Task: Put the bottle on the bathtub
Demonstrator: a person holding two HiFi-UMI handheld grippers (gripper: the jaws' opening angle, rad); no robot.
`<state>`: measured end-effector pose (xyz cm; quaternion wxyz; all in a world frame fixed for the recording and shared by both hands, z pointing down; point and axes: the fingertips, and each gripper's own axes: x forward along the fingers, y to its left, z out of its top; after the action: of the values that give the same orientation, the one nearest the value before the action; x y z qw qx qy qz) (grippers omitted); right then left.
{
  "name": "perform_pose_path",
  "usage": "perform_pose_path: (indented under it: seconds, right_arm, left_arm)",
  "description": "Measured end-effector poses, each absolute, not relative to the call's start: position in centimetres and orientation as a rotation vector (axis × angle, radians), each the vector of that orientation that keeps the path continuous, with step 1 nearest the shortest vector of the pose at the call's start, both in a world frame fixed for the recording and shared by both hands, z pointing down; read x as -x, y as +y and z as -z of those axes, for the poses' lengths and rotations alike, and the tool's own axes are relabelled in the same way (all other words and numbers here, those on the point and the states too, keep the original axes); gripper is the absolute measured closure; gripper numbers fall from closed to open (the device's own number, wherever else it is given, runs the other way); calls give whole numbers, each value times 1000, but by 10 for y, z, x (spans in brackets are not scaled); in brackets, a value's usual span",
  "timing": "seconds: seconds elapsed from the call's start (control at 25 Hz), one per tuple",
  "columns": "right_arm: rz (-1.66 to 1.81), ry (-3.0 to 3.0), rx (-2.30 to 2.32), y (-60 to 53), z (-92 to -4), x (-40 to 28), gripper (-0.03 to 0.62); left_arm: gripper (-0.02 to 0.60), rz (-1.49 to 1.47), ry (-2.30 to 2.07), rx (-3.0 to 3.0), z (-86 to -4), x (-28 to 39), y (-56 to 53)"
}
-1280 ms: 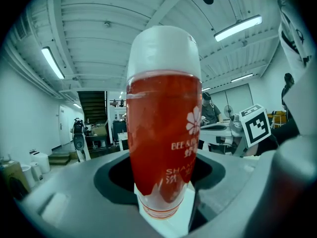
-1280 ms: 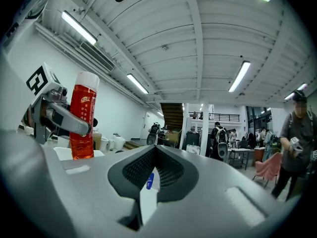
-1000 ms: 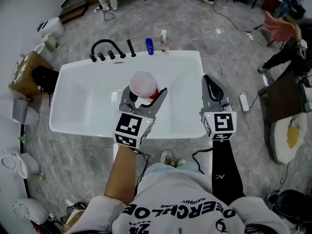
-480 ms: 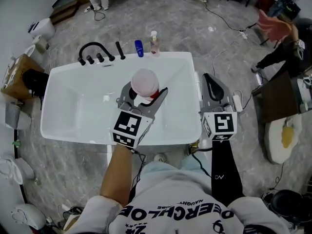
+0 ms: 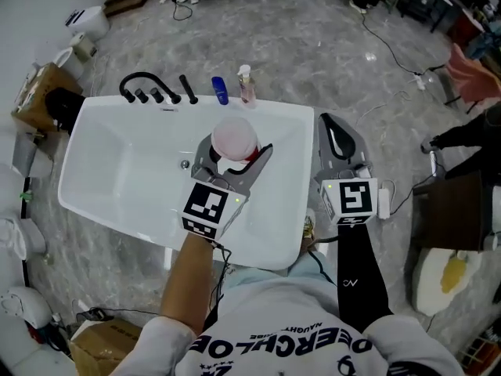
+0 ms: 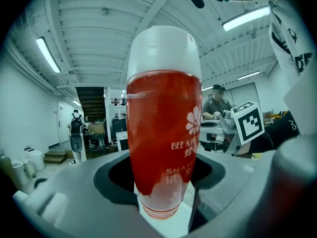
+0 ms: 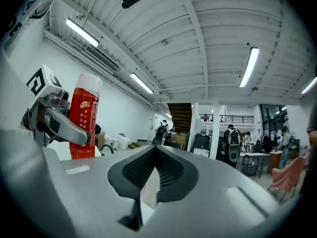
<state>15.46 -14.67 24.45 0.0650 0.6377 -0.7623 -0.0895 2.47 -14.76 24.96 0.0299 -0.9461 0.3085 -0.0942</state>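
Note:
A red bottle [image 5: 233, 139] with a white cap stands upright in my left gripper [image 5: 233, 152], which is shut on its lower body above the white bathtub [image 5: 109, 171], over the basin's right half. In the left gripper view the bottle [image 6: 163, 128] fills the middle, clamped at its base. My right gripper [image 5: 335, 131] hovers just past the tub's right rim, shut with nothing in it. In the right gripper view the jaws [image 7: 154, 155] meet, and the bottle [image 7: 84, 118] shows at the left.
On the tub's far rim stand a black faucet [image 5: 149, 88], a small blue bottle [image 5: 221, 90] and a clear pink bottle [image 5: 246, 84]. A cardboard box [image 5: 35, 92] sits left of the tub. Cables and a power strip [image 5: 383, 202] lie on the floor at the right.
The head view has swung, so the tub now sits lower and tilted in the picture. Both grippers keep their places in view, and the left one still holds the bottle.

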Motion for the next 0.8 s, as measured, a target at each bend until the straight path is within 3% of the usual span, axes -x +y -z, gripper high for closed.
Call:
perform_pose_path:
  seconds: [0.32, 0.8]
  right_arm:
    - [144, -2455, -1833, -245, -267, -241, 562]
    - [61, -2449, -1834, -318, -345, -275, 562]
  left_arm:
    - [284, 348, 1128, 2897, -273, -114, -228]
    - [284, 425, 1032, 2939, -361, -179, -316]
